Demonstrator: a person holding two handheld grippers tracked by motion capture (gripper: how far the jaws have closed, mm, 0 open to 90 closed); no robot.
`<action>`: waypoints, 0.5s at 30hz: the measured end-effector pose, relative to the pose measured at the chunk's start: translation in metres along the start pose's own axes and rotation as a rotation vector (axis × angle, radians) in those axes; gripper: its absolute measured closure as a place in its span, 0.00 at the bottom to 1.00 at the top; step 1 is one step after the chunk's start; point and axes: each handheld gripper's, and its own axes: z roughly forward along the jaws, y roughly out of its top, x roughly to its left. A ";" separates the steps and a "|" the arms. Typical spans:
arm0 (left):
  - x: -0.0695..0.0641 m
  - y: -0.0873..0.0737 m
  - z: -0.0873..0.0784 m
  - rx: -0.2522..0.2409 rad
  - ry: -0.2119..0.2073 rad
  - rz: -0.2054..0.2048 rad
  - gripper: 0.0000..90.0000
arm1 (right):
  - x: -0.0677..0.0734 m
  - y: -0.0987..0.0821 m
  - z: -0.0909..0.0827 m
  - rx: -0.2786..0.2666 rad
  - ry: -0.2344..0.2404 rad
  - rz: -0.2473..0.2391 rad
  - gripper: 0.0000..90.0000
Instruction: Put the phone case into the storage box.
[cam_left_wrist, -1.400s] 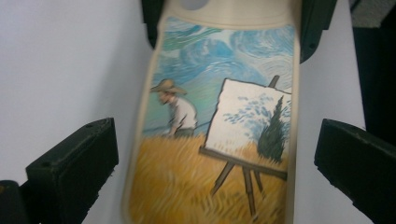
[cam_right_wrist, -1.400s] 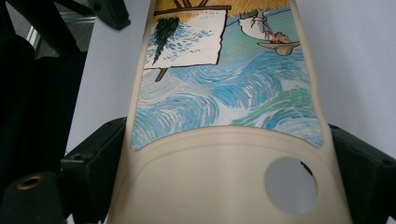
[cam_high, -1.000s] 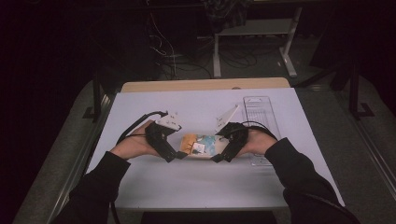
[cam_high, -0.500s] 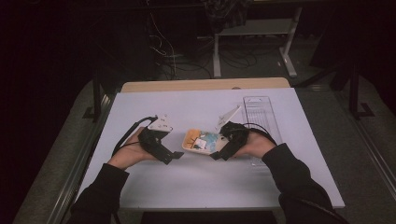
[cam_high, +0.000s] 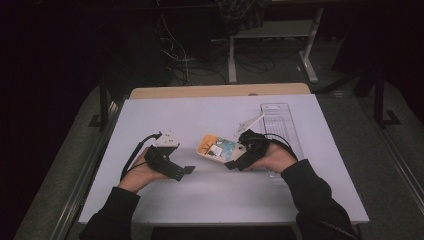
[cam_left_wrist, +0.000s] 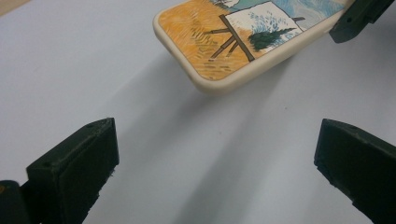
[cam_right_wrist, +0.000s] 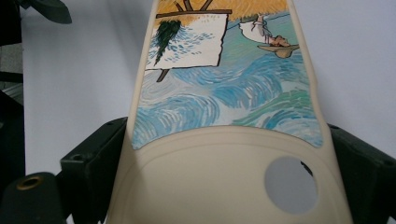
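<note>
A: High view, compared with the earlier frames?

B: The left gripper (cam_high: 186, 171) has drawn back from the phone case (cam_high: 216, 148) toward the left edge of the worktop (cam_high: 165, 115); a gap of bare surface now separates them. Earlier it sat right against the case. The right gripper (cam_high: 233, 163) remains on the case near the middle of the worktop, a little toward the right edge. The case's free end points left.

A: Any containers?

B: One clear tray (cam_high: 278, 120) lies along the right edge, toward the far corner. Contents cannot be made out in it.

A: Left gripper view?

B: Both black jaws stand wide apart with nothing between them, only bare worktop. The cream-rimmed case (cam_left_wrist: 243, 42), printed with an orange field and an easel, hangs ahead of the jaws, its near end raised off the surface with a shadow below. One jaw of the right gripper shows at the top right corner, against the case's edge.

A: Right gripper view?

B: The jaws are closed against the two long sides of the case (cam_right_wrist: 224, 116), clamping it at the camera-cutout end (cam_right_wrist: 290, 185). Blue swirls and a white canvas are printed on the back
</note>
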 end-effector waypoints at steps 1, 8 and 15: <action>0.000 -0.001 0.000 0.004 0.005 0.003 0.00 | 0.001 0.000 0.000 -0.011 0.006 0.023 0.10; -0.001 -0.004 0.001 -0.001 0.026 0.005 0.00 | 0.003 -0.004 0.002 -0.013 0.021 0.037 0.10; -0.004 -0.004 0.003 -0.017 0.038 0.021 0.00 | 0.004 -0.005 0.003 -0.021 0.024 0.044 0.10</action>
